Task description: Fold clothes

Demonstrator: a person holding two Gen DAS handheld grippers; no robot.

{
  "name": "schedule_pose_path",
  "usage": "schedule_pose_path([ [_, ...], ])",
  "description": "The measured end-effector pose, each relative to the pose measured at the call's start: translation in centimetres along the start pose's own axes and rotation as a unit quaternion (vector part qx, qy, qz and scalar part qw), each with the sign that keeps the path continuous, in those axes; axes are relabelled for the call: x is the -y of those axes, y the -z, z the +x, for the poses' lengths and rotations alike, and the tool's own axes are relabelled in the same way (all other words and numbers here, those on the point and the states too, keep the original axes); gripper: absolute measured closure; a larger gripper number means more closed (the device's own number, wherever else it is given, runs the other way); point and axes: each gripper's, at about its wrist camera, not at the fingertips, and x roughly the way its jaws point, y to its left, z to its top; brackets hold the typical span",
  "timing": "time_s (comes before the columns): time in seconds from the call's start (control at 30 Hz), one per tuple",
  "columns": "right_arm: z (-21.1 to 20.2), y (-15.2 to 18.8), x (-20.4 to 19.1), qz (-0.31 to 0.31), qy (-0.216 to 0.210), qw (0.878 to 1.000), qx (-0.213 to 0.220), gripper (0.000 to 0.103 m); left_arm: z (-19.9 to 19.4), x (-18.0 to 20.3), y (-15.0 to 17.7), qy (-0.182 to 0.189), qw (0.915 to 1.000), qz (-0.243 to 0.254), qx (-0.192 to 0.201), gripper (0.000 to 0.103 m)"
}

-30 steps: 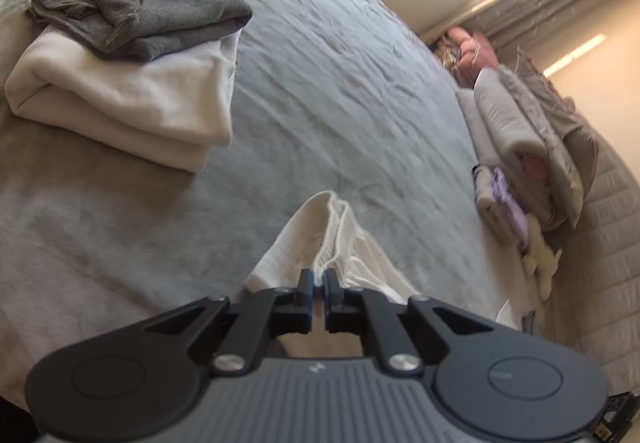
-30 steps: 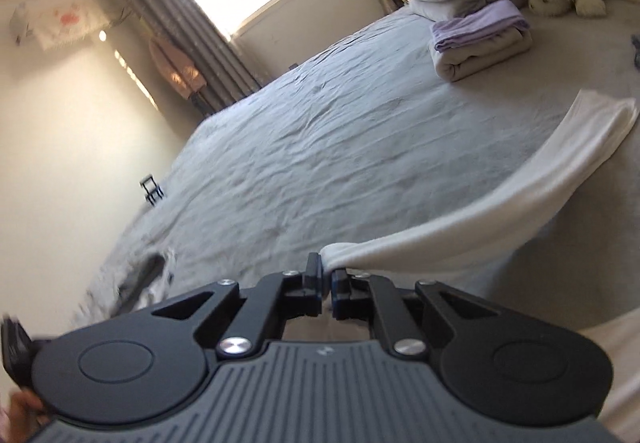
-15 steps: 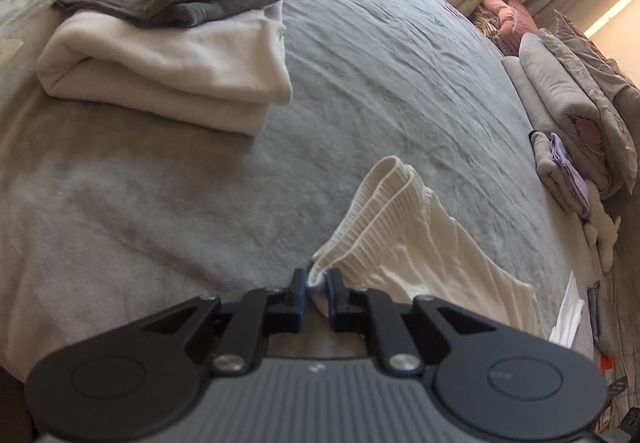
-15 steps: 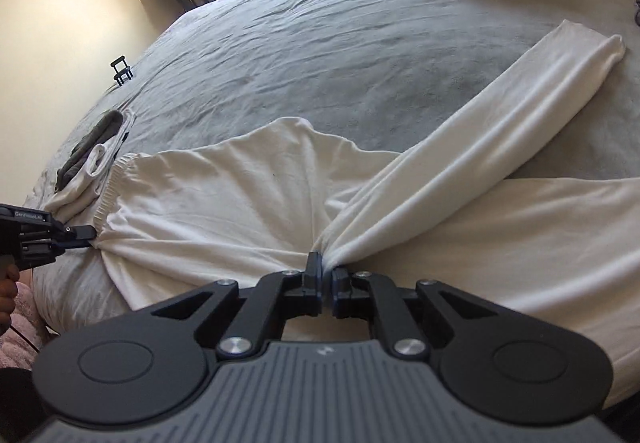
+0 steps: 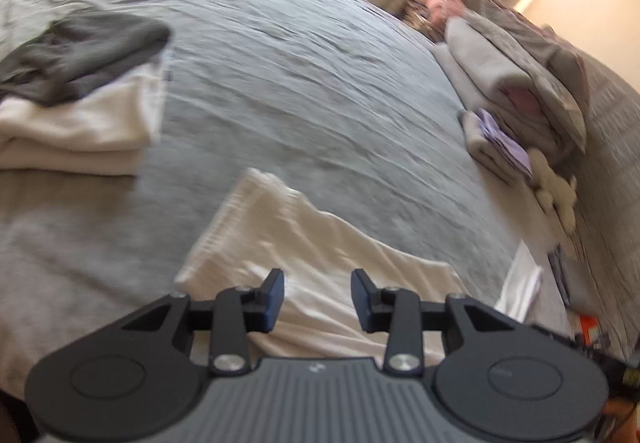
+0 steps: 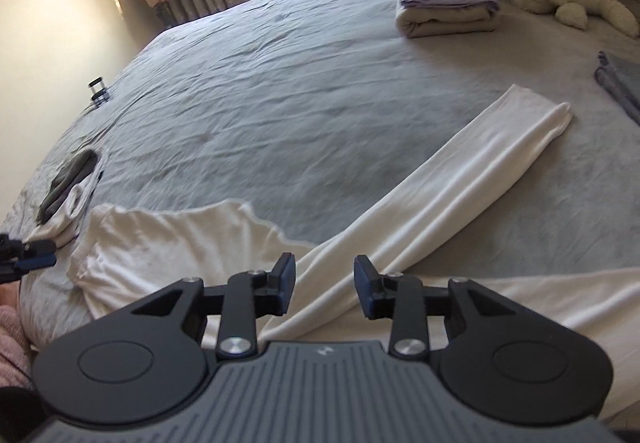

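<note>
Left wrist view: your left tool [image 5: 317, 299] has just been opening; its jaws stand partly apart with nothing pinched between them. The white garment [image 5: 304, 243] lies flat on the grey bed [image 5: 304, 83] directly beneath and ahead of the fingers, ribbed waistband ahead and to the left. Whether the fingertips touch the cloth is unclear. Farther ahead on the left sits a folded stack, a dark grey piece [image 5: 80, 55] on a cream one [image 5: 80, 131].

Right wrist view: your right tool [image 6: 325, 291] has likewise just been opening, jaws partly apart and gripping nothing. One leg of the white garment [image 6: 460, 179] runs from between the fingers ahead to the right across the bed [image 6: 280, 83]. The left tool [image 6: 38, 261] shows at the far left, near the waistband.
</note>
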Motion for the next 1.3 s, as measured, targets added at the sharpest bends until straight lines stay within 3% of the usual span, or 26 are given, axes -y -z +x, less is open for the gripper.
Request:
schedule_pose_path([
  [0.3, 2.6, -3.0, 3.1, 0.024, 0.030, 0.999, -0.005, 0.066, 5.6, 6.2, 1.7, 0.064, 0.9922, 0.080, -0.071, 0.050],
  [0.53, 4.9, -4.8, 5.0, 0.044, 0.060, 0.997, -0.007, 0.064, 9.3, 10.0, 3.4, 0.111, 0.9743, 0.155, -0.121, 0.048],
  [0.67, 6.6, -5.3, 5.8, 0.043, 0.093, 0.995, -0.017, 0.064, 10.2, 10.0, 4.6, 0.138, 0.9671, 0.163, -0.139, 0.047],
  [0.8, 8.2, -5.1, 6.5, 0.039, 0.114, 0.992, -0.025, 0.064, 10.6, 9.5, 5.1, 0.151, 0.9664, 0.154, -0.140, 0.047],
  [0.87, 8.7, -4.9, 6.6, 0.036, 0.122, 0.992, -0.020, 0.069, 10.5, 9.2, 5.0, 0.159, 0.9670, 0.142, -0.140, 0.047],
  [0.93, 8.8, -4.8, 6.7, 0.036, 0.136, 0.990, -0.012, 0.091, 10.4, 8.8, 5.0, 0.164, 0.9678, 0.132, -0.138, 0.048],
  [1.0, 8.6, -4.7, 7.1, 0.041, 0.141, 0.989, -0.005, 0.102, 10.2, 8.5, 4.9, 0.169, 0.9683, 0.124, -0.135, 0.048],
  [1.3, 3.5, -5.2, 8.7, 0.063, 0.116, 0.991, 0.027, 0.103, 9.7, 9.0, 4.7, 0.188, 0.9648, 0.132, -0.128, 0.048],
])
